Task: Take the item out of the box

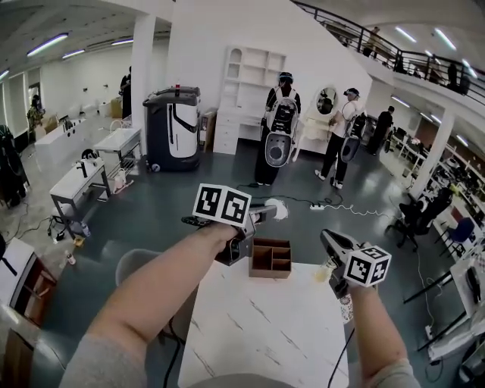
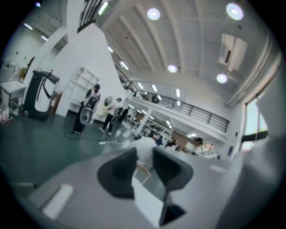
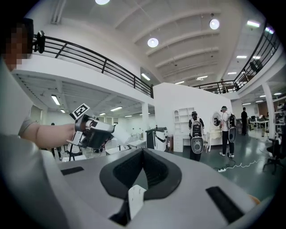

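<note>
A white marbled counter fills the near foreground, with a grey chair just beside its left edge. Beyond it spreads a dark green floor, where a white power strip lies with its cable trailing to the right. A person and a second person stand near a white shelf unit (both have bulky gear strapped on), with an oval mirror between them. Left of the shelves stands a black-and-white machine. White desks line the left side. A railed balcony runs overhead at the right, and round ceiling lights shine above.
</note>
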A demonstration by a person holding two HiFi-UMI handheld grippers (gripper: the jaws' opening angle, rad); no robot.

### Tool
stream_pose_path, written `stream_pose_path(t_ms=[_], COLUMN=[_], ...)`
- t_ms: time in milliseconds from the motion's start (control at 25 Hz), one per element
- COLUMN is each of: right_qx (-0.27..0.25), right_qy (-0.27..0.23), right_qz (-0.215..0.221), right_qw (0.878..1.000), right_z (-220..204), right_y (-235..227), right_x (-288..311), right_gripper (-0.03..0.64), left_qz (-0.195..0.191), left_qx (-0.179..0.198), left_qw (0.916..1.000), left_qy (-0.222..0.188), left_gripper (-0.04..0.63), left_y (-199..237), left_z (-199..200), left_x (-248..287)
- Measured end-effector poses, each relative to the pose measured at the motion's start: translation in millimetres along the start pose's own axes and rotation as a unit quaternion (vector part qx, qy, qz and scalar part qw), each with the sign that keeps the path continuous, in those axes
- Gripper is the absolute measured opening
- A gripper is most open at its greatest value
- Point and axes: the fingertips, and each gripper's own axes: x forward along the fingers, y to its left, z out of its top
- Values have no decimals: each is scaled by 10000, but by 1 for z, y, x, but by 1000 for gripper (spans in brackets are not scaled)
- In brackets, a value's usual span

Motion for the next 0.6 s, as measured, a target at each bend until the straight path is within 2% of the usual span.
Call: stream_pose_path(t_ms=[160,360,600], right_qx=[-62,-149,-204], right_qy=[-78,-212,-549], right_qz=[-20,-13,189], right_qw=[9999,9997,9981], right_z=[29,47,60], right_y=[8,18,15], right_x=[-7,-33,-79], right_gripper=[6,6,6], left_qz=[-250,-506,-513], left_qx=[192,361,579], left_qw=[9994,9975,9954], left_qy=[-138,-341,-570], left_gripper=[123,123,123], left_y=[-27,-67,-116], left_z=[22,26,15], left_x=[-15,-29,-29])
